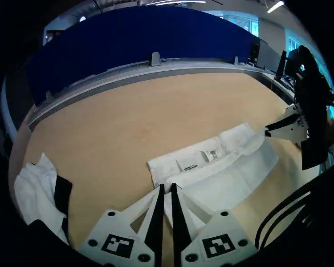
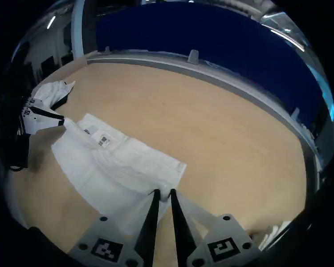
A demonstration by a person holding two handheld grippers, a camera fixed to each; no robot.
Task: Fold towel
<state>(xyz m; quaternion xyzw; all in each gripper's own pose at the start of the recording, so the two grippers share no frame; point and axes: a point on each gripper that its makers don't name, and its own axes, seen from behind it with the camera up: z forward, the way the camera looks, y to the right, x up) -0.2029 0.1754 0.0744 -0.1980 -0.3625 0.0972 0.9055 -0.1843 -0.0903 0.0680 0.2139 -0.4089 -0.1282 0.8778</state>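
Left gripper (image 1: 165, 198) has its 2 fingers pinched on 1 end of the white towel (image 1: 231, 175); the right gripper (image 2: 163, 196) clamps the opposite end. A blue partition (image 1: 136, 35) backs the wooden table (image 1: 122, 120), where the partly folded towel lies, a crumpled white cloth (image 1: 35, 187) well apart, and the towel's small label (image 1: 213, 154) face up.

Two grippers: the left gripper (image 1: 167, 187) and the right gripper (image 2: 163, 192). One white towel (image 1: 238, 173) just ahead of the fingers, bearing two labels (image 1: 213, 154). One crumpled white cloth (image 1: 33, 187) left of the left gripper's fingers. One wooden table (image 1: 144, 115). One blue partition (image 1: 136, 35) far ahead.
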